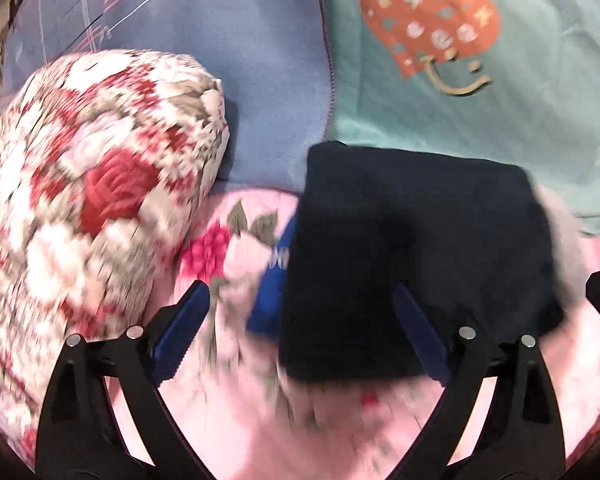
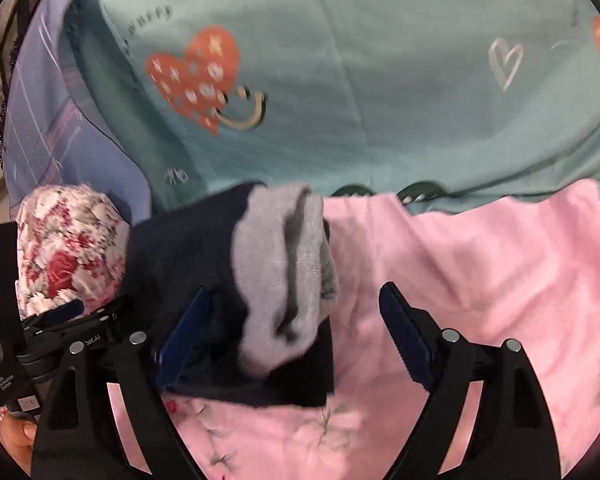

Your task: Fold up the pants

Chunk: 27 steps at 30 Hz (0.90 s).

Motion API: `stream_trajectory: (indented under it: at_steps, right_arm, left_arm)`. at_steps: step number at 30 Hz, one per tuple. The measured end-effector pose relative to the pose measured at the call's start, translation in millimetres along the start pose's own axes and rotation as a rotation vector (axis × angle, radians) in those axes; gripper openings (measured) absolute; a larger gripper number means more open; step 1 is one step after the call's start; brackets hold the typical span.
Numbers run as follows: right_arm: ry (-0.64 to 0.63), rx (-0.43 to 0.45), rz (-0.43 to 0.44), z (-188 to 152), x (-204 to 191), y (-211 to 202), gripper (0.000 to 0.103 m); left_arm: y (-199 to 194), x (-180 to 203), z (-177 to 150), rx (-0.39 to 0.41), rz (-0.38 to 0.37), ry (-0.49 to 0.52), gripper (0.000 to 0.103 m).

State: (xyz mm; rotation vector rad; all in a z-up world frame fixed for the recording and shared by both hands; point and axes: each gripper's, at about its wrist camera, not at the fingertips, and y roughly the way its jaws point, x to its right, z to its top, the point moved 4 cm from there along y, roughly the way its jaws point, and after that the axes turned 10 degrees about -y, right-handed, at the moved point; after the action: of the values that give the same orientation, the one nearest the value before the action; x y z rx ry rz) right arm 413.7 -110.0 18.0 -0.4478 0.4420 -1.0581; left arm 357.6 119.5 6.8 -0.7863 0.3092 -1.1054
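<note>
Folded dark pants (image 1: 412, 264) lay on the pink sheet (image 1: 236, 408), grey cuffs (image 2: 288, 276) showing at one end. Both the left tongs (image 1: 300, 332) and right tongs (image 2: 296, 336) stood spread and released over them. A floral pillow (image 1: 80, 200) sat just beside.

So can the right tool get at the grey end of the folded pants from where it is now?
Probably yes. The right tool is open, and the grey end of the folded pants lies between its fingers with nothing covering it. The left tool sits off to the side.
</note>
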Motion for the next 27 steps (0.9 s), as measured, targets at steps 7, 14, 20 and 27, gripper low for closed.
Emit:
stream_trajectory:
  at_steps: [7, 14, 20, 27]
  right_arm:
    - [-0.169, 0.024, -0.091, -50, -38, -104, 0.093]
    - [-0.222, 0.068, -0.133, -111, -68, -167, 0.096]
    - [-0.223, 0.109, -0.137, -132, -84, -201, 0.097]
    - [-0.170, 0.183, -0.153, -154, -87, -222, 0.101]
  left_arm:
    - [-96, -13, -72, 0.067, -0.032, 0.074, 0.101]
    - [-138, -31, -139, 0.054, -0.050, 0.082, 0.101]
    - [-153, -35, -166, 0.089, -0.057, 0.087, 0.101]
    - [-150, -33, -181, 0.097, -0.065, 0.120, 0.101]
